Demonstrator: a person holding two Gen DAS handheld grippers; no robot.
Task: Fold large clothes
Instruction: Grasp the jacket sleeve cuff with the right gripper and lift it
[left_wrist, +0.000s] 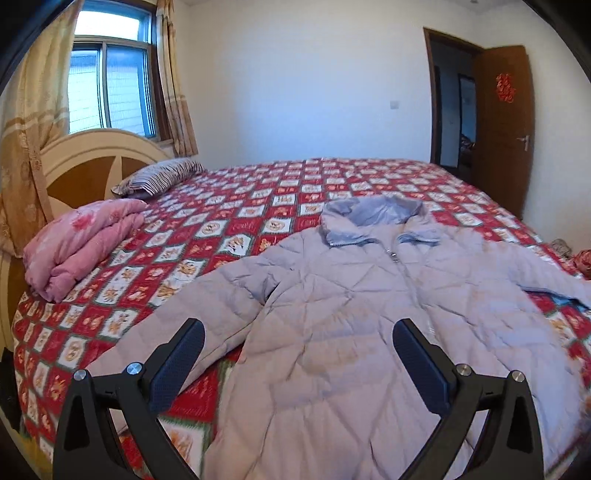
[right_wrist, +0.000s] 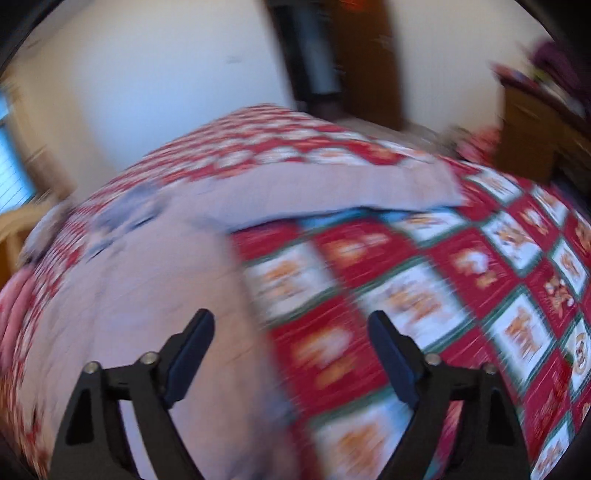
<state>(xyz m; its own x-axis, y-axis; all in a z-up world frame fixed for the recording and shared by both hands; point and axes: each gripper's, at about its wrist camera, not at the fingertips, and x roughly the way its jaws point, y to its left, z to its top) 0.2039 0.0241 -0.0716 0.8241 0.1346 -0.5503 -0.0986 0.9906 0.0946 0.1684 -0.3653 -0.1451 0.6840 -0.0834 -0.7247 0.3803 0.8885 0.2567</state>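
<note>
A pale lilac quilted jacket (left_wrist: 351, 317) lies flat and face up on the bed, collar toward the far side, zipped, with both sleeves spread out. My left gripper (left_wrist: 297, 328) is open and empty above the jacket's lower left body, near its left sleeve. The right wrist view is blurred by motion. There the jacket (right_wrist: 155, 295) fills the left half, its right sleeve (right_wrist: 332, 184) stretching to the right. My right gripper (right_wrist: 291, 325) is open and empty above the jacket's right side edge and the bedspread.
The bed has a red and white patterned bedspread (left_wrist: 229, 206). A folded pink quilt (left_wrist: 81, 243) and a striped pillow (left_wrist: 159, 177) lie by the headboard (left_wrist: 88, 162) at left. An open brown door (left_wrist: 506, 125) stands beyond. Wooden furniture (right_wrist: 532, 122) stands right of the bed.
</note>
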